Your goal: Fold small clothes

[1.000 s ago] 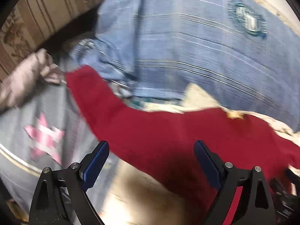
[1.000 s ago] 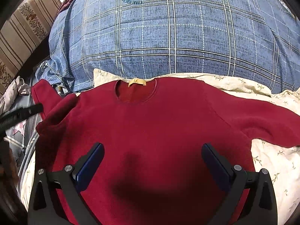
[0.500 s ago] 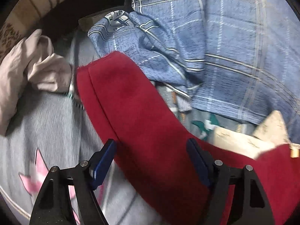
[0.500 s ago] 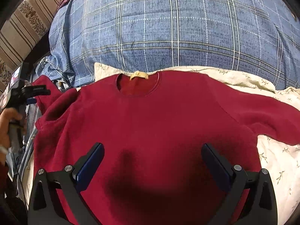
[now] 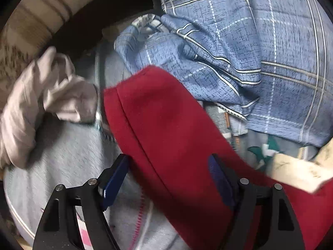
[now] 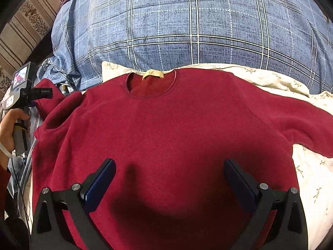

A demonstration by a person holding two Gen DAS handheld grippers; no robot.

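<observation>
A dark red sweater (image 6: 166,125) lies front up on the bed, its collar tag (image 6: 152,74) at the far side and both sleeves spread out. In the left wrist view its left sleeve (image 5: 162,114) runs diagonally up to the cuff. My left gripper (image 5: 167,160) hangs over that sleeve. Its jaws are opening; the sleeve lies between them and the pads do not press on it. My right gripper (image 6: 169,163) stands open just above the sweater's lower body with nothing gripped. A person's hand (image 6: 10,129) holds the left gripper at the left edge of the right wrist view.
A blue plaid duvet (image 6: 187,31) bulges behind the sweater and crumples beside the cuff (image 5: 229,62). A pale crumpled cloth (image 5: 41,95) lies left of the cuff on a grey blanket (image 5: 62,156). Cream floral sheet (image 6: 308,177) shows at the right, striped upholstery (image 6: 25,27) at the far left.
My left gripper has swung left and dipped along the sleeve toward the cuff, and its jaws have narrowed a little. The right gripper has stayed over the sweater's body.
</observation>
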